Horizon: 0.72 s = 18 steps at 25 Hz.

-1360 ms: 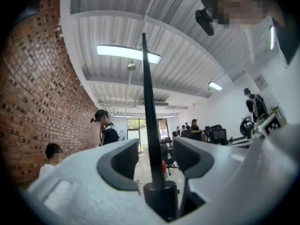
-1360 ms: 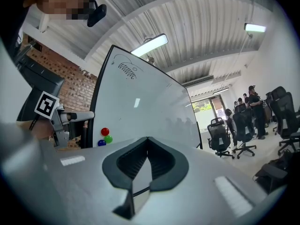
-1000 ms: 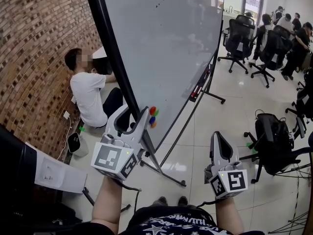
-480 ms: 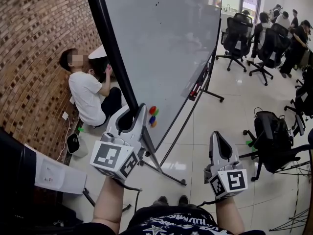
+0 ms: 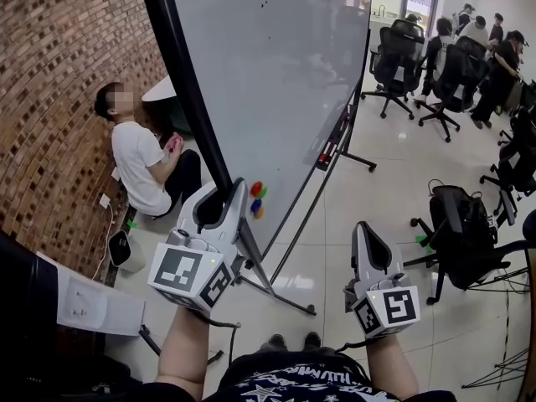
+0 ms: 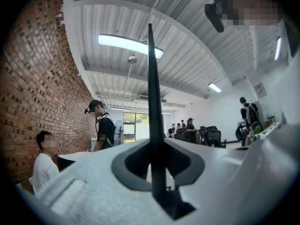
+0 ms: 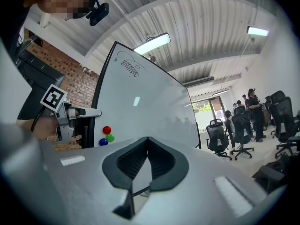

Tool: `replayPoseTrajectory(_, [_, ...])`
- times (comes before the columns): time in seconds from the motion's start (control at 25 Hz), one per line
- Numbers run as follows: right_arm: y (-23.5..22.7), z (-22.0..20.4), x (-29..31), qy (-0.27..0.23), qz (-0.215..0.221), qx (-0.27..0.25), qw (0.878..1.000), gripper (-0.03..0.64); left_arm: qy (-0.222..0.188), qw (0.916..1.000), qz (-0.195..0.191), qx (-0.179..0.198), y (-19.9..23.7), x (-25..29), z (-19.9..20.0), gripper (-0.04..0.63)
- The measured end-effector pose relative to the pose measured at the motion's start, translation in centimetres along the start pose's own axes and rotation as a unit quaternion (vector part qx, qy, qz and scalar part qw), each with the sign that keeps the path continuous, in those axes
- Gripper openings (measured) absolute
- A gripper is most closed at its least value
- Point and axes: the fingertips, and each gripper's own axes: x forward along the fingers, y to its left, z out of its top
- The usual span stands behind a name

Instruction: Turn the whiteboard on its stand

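Observation:
The tall whiteboard (image 5: 276, 74) stands on its wheeled stand (image 5: 285, 296), seen nearly edge-on, with its black side frame (image 5: 188, 99) running down to my left gripper (image 5: 224, 193). That gripper is shut on the frame; in the left gripper view the black edge (image 6: 151, 78) rises straight out from between the jaws of the left gripper (image 6: 154, 146). Red, green and blue magnets (image 5: 257, 193) stick to the board just beside it. My right gripper (image 5: 366, 234) hangs free to the right of the board, shut and holding nothing; the right gripper view shows the board (image 7: 140, 107) beyond the right gripper (image 7: 147, 139).
A person (image 5: 138, 162) sits on the floor against the brick wall (image 5: 59, 74), behind the board. Office chairs (image 5: 394, 53) and several people are at the back right. A black chair with a bag (image 5: 461, 233) stands close on my right. A marker tray (image 5: 335, 141) runs along the board's lower edge.
The left jaws, spread around the board's edge a second ago, have closed onto it. The seated person has shifted. The right gripper has barely moved.

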Motion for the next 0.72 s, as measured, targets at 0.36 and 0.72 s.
replayPoseTrajectory(0.36, [0.4, 0.2, -0.2, -0.003, -0.005, 0.002, 1.000, 0.008, 0.005, 1.0000, 0.001, -0.002, -0.7, -0.6, 0.3, 0.058])
replayPoseTrajectory(0.72, [1.0, 0.0, -1.8, -0.008, -0.029, 0.004, 1.000, 0.008, 0.008, 1.0000, -0.001, -0.004, -1.6, -2.7, 0.4, 0.058])
